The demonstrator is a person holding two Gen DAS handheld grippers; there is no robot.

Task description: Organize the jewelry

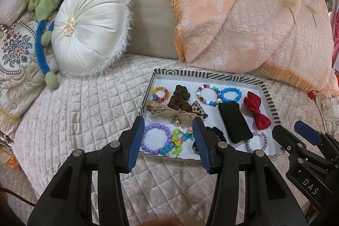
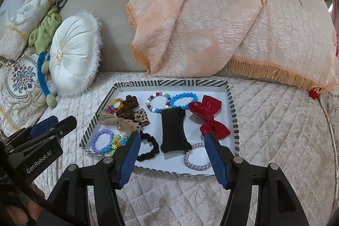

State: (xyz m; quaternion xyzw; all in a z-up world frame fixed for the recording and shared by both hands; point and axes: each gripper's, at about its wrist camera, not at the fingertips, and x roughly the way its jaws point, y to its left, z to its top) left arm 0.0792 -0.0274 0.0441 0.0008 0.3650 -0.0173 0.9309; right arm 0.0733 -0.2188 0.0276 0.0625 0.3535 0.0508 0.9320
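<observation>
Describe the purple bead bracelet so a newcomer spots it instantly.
Find the striped-rim tray on the quilted bed. In its near-left corner lies the plain lilac bead bracelet, touching a neon multicolour bracelet. Only it has large, single-colour round beads.

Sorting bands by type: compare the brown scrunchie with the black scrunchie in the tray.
The brown scrunchie lies bunched at the tray's far left; the black scrunchie lies spread open as a ring near the front edge. The brown one touches the leopard bow; the black one touches the black cushion. Both are gathered fabric.
</observation>
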